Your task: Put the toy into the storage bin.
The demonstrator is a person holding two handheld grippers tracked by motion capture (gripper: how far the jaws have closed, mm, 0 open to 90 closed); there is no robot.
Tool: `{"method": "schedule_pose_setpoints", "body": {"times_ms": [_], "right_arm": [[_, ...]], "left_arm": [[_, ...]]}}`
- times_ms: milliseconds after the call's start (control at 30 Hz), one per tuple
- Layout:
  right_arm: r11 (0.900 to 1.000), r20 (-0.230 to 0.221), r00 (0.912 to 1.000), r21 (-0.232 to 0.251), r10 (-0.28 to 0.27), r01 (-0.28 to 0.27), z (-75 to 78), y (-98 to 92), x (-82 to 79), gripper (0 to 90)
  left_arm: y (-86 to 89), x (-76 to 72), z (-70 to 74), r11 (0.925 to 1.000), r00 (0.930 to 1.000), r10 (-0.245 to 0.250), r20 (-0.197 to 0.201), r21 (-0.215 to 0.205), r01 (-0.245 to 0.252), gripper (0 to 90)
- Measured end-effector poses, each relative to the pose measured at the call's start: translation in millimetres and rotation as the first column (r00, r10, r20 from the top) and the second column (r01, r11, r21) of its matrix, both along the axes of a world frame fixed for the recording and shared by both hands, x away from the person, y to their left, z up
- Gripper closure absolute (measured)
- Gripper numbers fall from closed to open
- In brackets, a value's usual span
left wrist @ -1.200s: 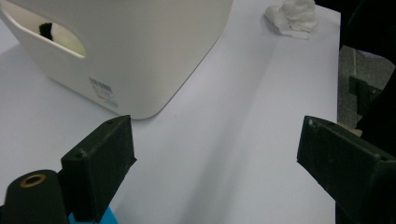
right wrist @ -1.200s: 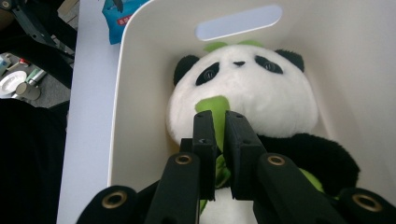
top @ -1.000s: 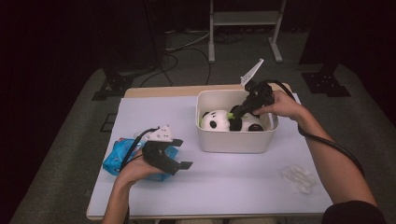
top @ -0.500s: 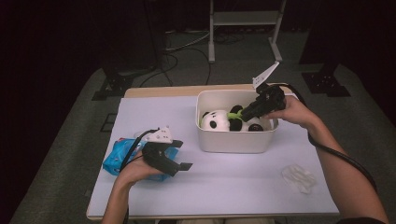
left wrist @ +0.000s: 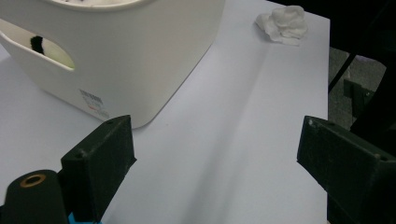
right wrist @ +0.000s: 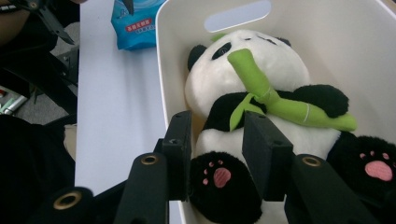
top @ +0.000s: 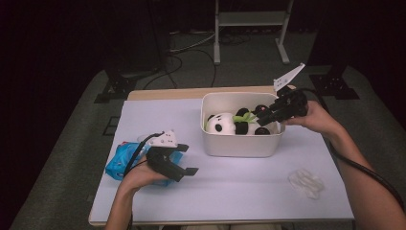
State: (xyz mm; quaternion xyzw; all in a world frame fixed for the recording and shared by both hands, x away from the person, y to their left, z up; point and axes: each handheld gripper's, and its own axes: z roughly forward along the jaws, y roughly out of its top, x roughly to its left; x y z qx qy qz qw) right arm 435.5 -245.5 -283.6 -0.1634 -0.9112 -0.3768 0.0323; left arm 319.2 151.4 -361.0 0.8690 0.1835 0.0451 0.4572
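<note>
Looking along our right gripper (right wrist: 217,154), we see its jaws partly apart after just opening, straddling a black foot of the panda (right wrist: 252,93) without pinching it; the pink paw pads show here, not from above. The panda lies on its back in the white bin (top: 239,143), long axis running across the table, head toward our left gripper (top: 184,160), whose jaws gape wide, holding nothing.

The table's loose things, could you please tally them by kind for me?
White bin: 1
Plush panda: 1
Blue packet: 1
Crumpled clear wrap: 1
Total: 4
</note>
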Motion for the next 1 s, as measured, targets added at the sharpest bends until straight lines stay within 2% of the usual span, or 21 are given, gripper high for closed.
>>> {"method": "schedule_pose_setpoints", "body": {"times_ms": [333, 1000], "right_arm": [[0.999, 0.014, 0.9992, 0.013, -0.037, 0.037, 1.5, -19.6, -10.4, 59.5], [0.995, 0.021, 0.9956, 0.029, -0.092, 0.091, -0.5, -44.8, -30.8, 55.4]], "left_arm": [[-2.9, -0.2, -1.1, 1.0000, 1.0000, -0.005, -0.002, -0.002, 0.005, 10.2], [-1.0, 1.6, -3.1, 0.9999, 0.9999, 0.011, -0.001, 0.000, -0.011, 10.2]]}}
